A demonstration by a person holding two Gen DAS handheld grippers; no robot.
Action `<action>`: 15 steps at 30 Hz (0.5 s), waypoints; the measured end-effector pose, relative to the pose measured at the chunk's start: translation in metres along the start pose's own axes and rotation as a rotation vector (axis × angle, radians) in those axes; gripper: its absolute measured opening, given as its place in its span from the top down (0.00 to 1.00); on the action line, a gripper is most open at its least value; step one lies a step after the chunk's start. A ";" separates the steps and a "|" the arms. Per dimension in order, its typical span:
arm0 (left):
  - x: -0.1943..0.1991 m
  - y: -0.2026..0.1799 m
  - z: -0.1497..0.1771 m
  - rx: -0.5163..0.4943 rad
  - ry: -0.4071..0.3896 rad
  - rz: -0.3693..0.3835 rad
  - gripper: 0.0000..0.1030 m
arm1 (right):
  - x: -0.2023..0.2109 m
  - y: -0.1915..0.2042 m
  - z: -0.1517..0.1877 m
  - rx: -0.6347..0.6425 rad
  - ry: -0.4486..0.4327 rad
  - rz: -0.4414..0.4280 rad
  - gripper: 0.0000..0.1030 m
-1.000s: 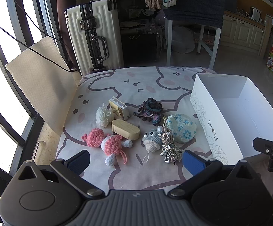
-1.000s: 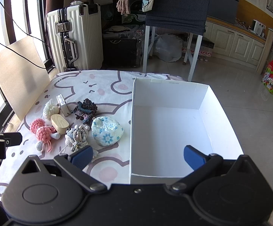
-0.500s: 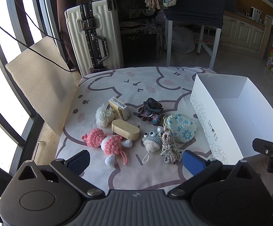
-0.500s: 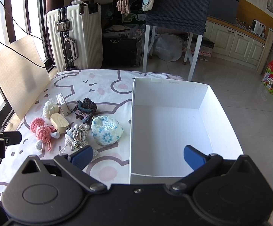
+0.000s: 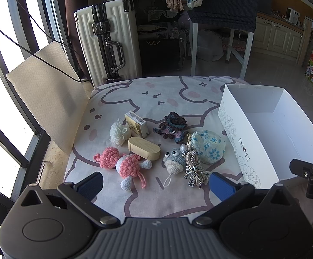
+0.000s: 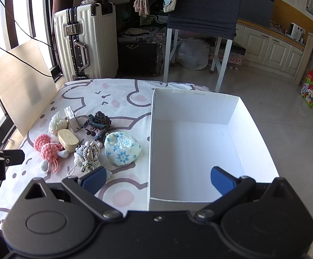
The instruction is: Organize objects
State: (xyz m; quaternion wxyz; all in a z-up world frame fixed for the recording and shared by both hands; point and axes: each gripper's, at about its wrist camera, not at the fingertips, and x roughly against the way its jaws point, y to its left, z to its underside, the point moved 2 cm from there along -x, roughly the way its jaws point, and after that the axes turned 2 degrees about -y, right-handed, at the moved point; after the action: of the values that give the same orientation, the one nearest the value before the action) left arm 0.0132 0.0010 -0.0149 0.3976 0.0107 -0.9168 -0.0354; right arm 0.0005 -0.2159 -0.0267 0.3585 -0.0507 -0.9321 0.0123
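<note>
Small items lie clustered on the cartoon-print cloth (image 5: 156,99): a pink crochet doll (image 5: 124,164), a wooden oval case (image 5: 144,147), a white pompom (image 5: 119,132), a small boxed card deck (image 5: 136,124), a dark crochet octopus (image 5: 172,127), a grey crochet frog (image 5: 173,161), a striped cord bundle (image 5: 194,167) and a blue floral pouch (image 5: 208,146). An empty white shoebox (image 6: 191,149) stands to their right. My left gripper (image 5: 155,183) is open and empty, just short of the doll and frog. My right gripper (image 6: 157,178) is open and empty over the box's near wall.
A white suitcase (image 5: 109,45) and a chair with a dark cover (image 6: 201,19) stand beyond the table. A beige padded board (image 5: 46,90) leans at the left by the window. The cloth's near edge lies under both grippers.
</note>
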 end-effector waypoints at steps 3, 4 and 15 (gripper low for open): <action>0.000 0.000 0.000 0.001 0.000 0.000 0.00 | 0.000 0.000 0.001 0.000 0.000 0.001 0.00; 0.000 0.000 0.000 0.001 0.000 0.000 0.00 | 0.000 0.000 0.001 0.001 0.001 0.001 0.00; 0.000 0.000 0.000 0.000 0.000 0.001 0.00 | -0.001 0.000 0.003 0.006 0.008 0.005 0.00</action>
State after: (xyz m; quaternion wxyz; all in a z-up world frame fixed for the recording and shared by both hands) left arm 0.0133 0.0010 -0.0150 0.3976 0.0102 -0.9168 -0.0353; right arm -0.0007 -0.2164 -0.0291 0.3623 -0.0520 -0.9305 0.0160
